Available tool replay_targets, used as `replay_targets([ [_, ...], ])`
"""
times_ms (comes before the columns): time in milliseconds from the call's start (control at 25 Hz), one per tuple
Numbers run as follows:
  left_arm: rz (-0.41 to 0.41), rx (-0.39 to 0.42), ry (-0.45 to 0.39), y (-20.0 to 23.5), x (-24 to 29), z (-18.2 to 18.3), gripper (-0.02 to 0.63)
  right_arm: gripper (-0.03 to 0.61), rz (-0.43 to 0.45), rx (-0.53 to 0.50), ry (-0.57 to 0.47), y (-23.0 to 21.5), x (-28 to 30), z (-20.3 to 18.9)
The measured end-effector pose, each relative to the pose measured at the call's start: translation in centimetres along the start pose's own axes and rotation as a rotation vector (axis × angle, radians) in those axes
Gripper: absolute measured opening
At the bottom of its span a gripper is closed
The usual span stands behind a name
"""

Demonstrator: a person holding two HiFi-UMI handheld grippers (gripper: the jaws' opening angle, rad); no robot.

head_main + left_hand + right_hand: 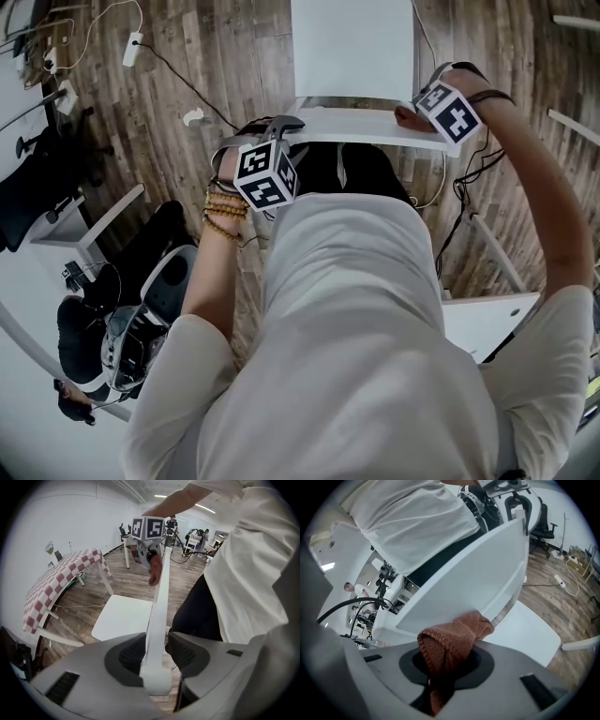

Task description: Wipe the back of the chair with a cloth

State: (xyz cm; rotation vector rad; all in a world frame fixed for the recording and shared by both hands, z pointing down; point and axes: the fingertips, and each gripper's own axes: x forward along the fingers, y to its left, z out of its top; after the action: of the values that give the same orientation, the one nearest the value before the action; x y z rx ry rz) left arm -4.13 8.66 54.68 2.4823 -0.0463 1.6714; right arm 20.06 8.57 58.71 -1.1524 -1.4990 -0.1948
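Note:
The white chair back [361, 128] runs across the top of the head view, with its seat [352, 42] beyond it. My left gripper [157, 657] is shut on the near end of the chair back [158, 602], its pads on both faces of the panel. My right gripper [445, 660] is shut on a rust-brown cloth [457, 637], and the bunched end of the cloth presses against the chair back [473, 578]. In the left gripper view the right gripper [149, 555] and the cloth [154, 571] sit at the far end of the back's top edge.
A table with a red checkered cloth [61, 573] stands left of the chair. Cables and a power strip [132, 49] lie on the wooden floor. Black office chairs [47, 187] stand to my left and a white desk [487, 319] to my right. My own body is close behind the chair back.

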Motion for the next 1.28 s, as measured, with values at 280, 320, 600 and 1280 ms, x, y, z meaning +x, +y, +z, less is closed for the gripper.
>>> replay_targets([
  [280, -0.014, 0.0, 0.009, 0.1, 0.4, -0.1, 0.179, 0.092, -0.033, 0.017, -0.005, 1.4, -2.7, 1.0],
  [320, -0.017, 0.001, 0.011, 0.1, 0.4, -0.1, 0.179, 0.092, -0.037, 0.015, 0.002, 1.6, -3.0, 1.1],
  [600, -0.035, 0.011, 0.018, 0.2, 1.2, -0.6, 0.179, 0.092, -0.092, 0.098, -0.046, 1.2, -3.9, 1.7],
  [1280, 0.163, -0.225, -0.679, 5.9, -15.1, 11.9, 0.055, 0.092, -0.978, 0.658, -0.648, -0.9, -21.9, 6.7],
])
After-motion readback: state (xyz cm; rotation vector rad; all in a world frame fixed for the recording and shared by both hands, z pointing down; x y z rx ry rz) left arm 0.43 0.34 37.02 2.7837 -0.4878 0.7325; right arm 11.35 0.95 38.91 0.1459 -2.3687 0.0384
